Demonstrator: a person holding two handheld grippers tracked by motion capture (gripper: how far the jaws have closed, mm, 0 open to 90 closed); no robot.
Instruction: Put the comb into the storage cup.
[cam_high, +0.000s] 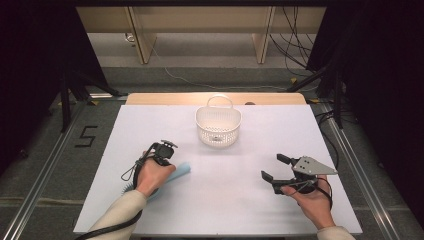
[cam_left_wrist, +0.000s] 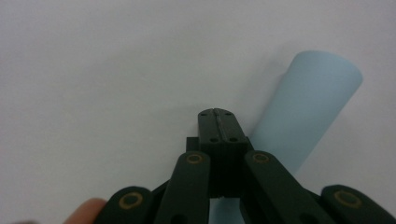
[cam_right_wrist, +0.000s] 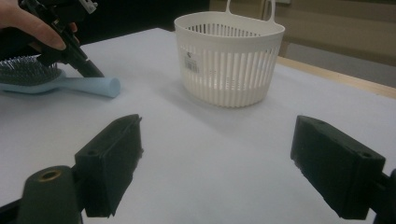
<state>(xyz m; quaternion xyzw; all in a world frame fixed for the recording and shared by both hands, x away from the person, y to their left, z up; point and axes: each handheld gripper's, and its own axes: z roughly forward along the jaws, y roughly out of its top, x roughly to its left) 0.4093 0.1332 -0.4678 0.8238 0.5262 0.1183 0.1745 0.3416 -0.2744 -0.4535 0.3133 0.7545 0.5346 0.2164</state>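
A light blue hairbrush (cam_high: 183, 171) lies on the white table, partly under the person's left hand. Its handle (cam_left_wrist: 308, 107) runs up to the right in the left gripper view, and its bristled head (cam_right_wrist: 25, 73) shows in the right gripper view. My left gripper (cam_left_wrist: 218, 114) is shut with nothing between its jaws. It points down at the table just beside the handle (cam_right_wrist: 91, 86). In the high view the left gripper (cam_high: 163, 151) sits left of centre. My right gripper (cam_high: 275, 167) stands open and empty, its jaws (cam_right_wrist: 217, 163) facing a white slotted basket (cam_right_wrist: 229, 60).
The white basket (cam_high: 218, 125) with a handle stands at the middle back of the white table (cam_high: 225, 205). A wooden strip (cam_high: 165, 98) borders the far edge. Cables trail from both grippers, and dark stands flank the table.
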